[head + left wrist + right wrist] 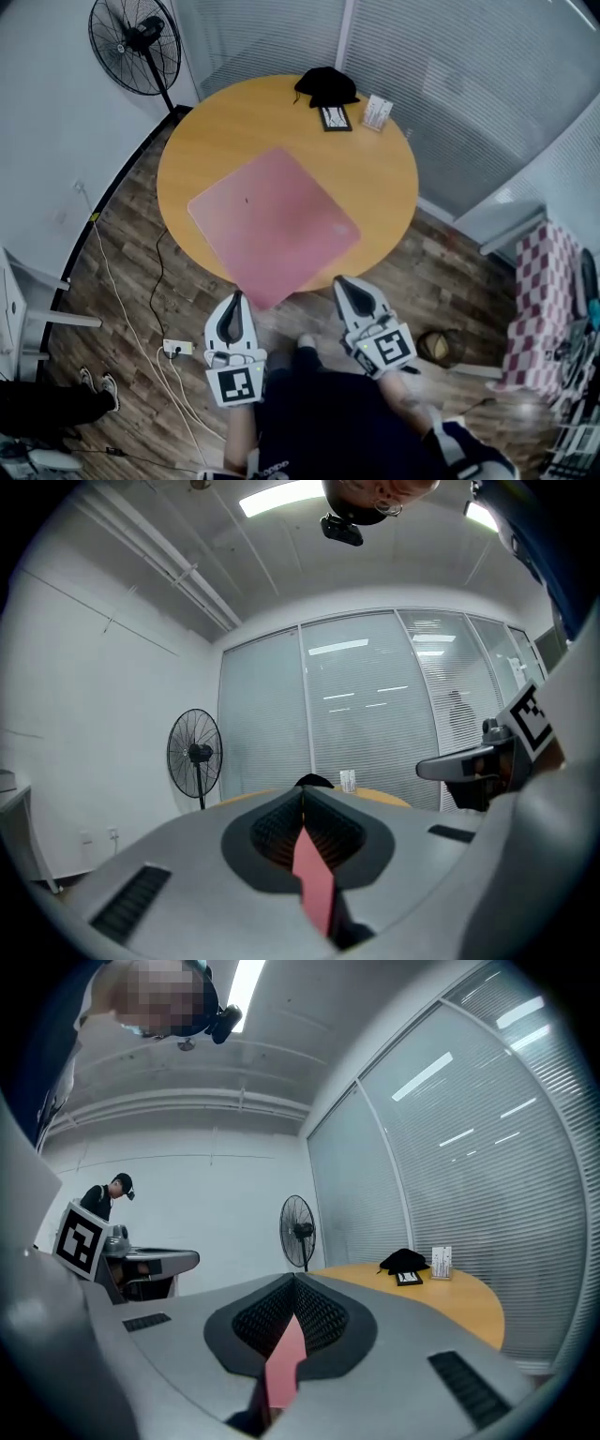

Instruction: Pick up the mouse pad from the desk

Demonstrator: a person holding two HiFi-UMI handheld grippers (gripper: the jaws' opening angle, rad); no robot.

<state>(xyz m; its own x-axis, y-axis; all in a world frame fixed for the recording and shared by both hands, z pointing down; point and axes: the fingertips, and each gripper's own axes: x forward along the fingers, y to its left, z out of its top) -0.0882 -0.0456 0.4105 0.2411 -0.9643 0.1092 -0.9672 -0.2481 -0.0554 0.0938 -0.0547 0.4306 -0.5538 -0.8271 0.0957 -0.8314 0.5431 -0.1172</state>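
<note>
Gripping the flat pink square mouse pad [272, 225] at its near edge, the left gripper [236, 300] and right gripper [343, 283] have jaws clamped on it; it overhangs the round wooden desk [380, 178].

The left gripper [236, 300] and the right gripper [344, 283] have light grey, rounded shells, with black ribbed pads [331, 833] on the inner side of the jaws. Each one carries a white cube [234, 384] printed with black square markers. The person wears a dark top [328, 412], probably navy blue.
</note>
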